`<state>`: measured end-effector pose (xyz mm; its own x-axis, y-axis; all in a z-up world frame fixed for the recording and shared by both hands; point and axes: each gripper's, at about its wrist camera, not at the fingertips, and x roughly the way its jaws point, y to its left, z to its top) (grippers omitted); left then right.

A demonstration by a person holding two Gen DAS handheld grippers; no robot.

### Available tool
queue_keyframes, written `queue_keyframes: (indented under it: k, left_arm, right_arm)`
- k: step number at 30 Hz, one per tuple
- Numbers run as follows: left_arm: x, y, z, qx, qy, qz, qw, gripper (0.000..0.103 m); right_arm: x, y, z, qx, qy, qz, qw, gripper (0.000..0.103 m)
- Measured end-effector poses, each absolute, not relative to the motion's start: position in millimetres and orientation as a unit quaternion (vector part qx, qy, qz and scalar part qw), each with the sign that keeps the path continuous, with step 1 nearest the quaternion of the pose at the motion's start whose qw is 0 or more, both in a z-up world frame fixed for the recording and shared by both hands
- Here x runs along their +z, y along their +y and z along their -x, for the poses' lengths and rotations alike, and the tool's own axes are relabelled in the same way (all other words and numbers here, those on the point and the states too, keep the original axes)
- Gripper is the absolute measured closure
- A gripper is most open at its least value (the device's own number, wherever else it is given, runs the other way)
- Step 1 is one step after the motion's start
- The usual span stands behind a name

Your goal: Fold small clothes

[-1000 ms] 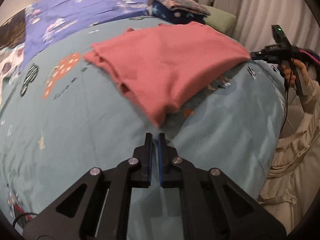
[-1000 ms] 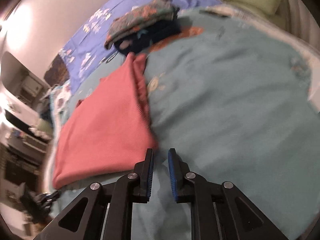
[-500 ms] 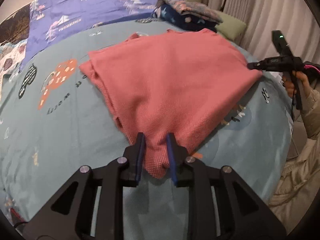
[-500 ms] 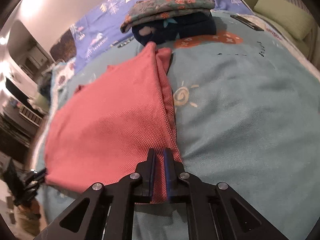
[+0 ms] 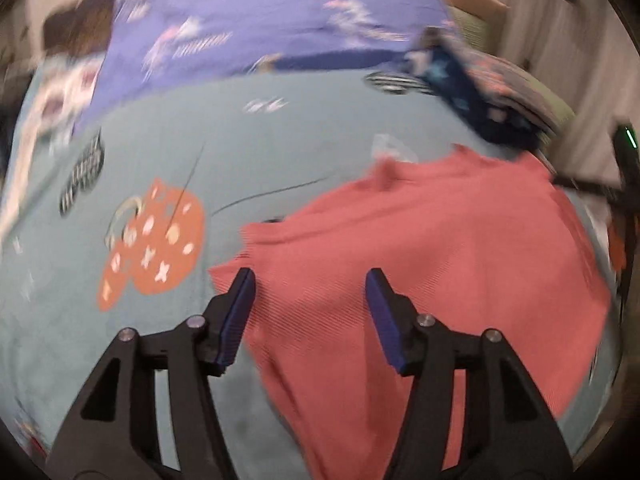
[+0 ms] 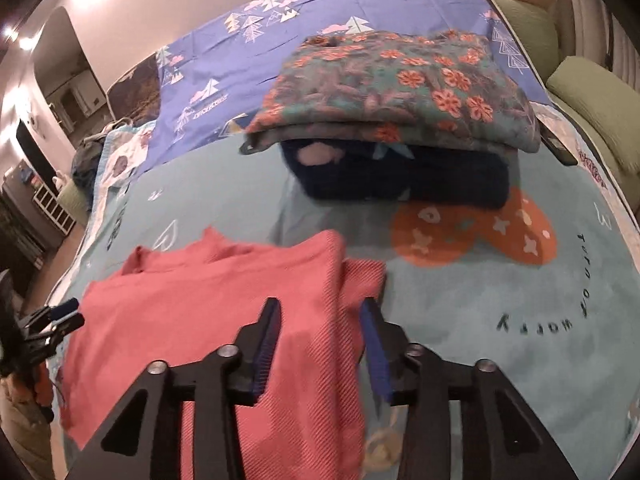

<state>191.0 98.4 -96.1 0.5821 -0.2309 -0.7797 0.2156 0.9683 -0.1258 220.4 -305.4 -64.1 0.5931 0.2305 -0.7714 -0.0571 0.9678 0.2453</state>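
Both tongs have just been opening, cloth between the jaws but the pads are off it. Left tongs (image 5: pixel 310 312): jaws wide apart, pink garment (image 5: pixel 440 264) lying flat under and between them, nothing pinched. Right tongs (image 6: pixel 322 344): jaws apart too, a bit narrower, the pink garment (image 6: pixel 224 320) again running under the gap, not clamped.

Where it sits: the garment is down on the teal bed cover (image 6: pixel 500 360), roughly folded, spread between my two tongs. From the left tongs it extends ahead and to the right; its near left corner is just beside the left finger. From the right tongs it extends ahead and to the left; its right edge, with a doubled flap, is just inside the right finger. So each tongs is over its own end of the same near edge, and neither is nearer overall.

Long axis, my read: runs side to side, from one tongs to the other.

Beyond the garment, straight ahead of the right tongs and well apart: folded stack (image 6: pixel 400 120), floral piece on top of a dark one.

Left view is motion-blurred, so edge detail there is uncertain.
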Motion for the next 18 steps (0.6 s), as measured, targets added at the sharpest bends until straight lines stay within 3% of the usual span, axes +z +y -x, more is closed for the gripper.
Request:
queue_keyframes:
  k: [4,8,9,10,11,12,13,18]
  left_arm:
    - [-100.1,109.7,-201.3,-0.144,0.43,0.061,0.889,0.044]
    - [-96.6,93.4,-204.0,-0.148,0.41,0.018,0.9,0.045]
    - [-98.6,89.6,-205.7,-0.147,0.411,0.008,0.9,0.046]
    - [-99.6,87.1,-206.6,-0.146,0.413,0.004,0.899,0.051]
    - [-99.5,88.1,-210.2,-0.147,0.414,0.004,0.898,0.072]
    - [-99.1,87.7,-209.8,-0.149,0.415,0.003,0.898,0.092]
    - [-95.8,88.1,-206.4,-0.148,0.41,0.001,0.9,0.097]
    - [-60.3,95.3,-191.8,-0.137,0.336,-0.001,0.932,0.097]
  right_arm:
    - [-69.6,-304.7,-227.4,0.116,0.435,-0.104,0.887,0.054]
    - [-73.8,-299.0,-243.3,0.117,0.439,-0.099,0.885,0.055]
    - [-75.6,-298.5,-247.5,0.117,0.443,-0.102,0.883,0.062]
    - [-77.0,-300.0,-249.6,0.116,0.446,-0.105,0.881,0.088]
    - [-79.4,-300.1,-252.1,0.116,0.45,-0.108,0.879,0.101]
    - [-80.7,-300.8,-253.4,0.116,0.452,-0.11,0.878,0.1]
    - [-79.4,-301.7,-251.5,0.116,0.444,-0.114,0.881,0.101]
    - [-47.8,-301.4,-236.7,0.125,0.375,-0.116,0.911,0.101]
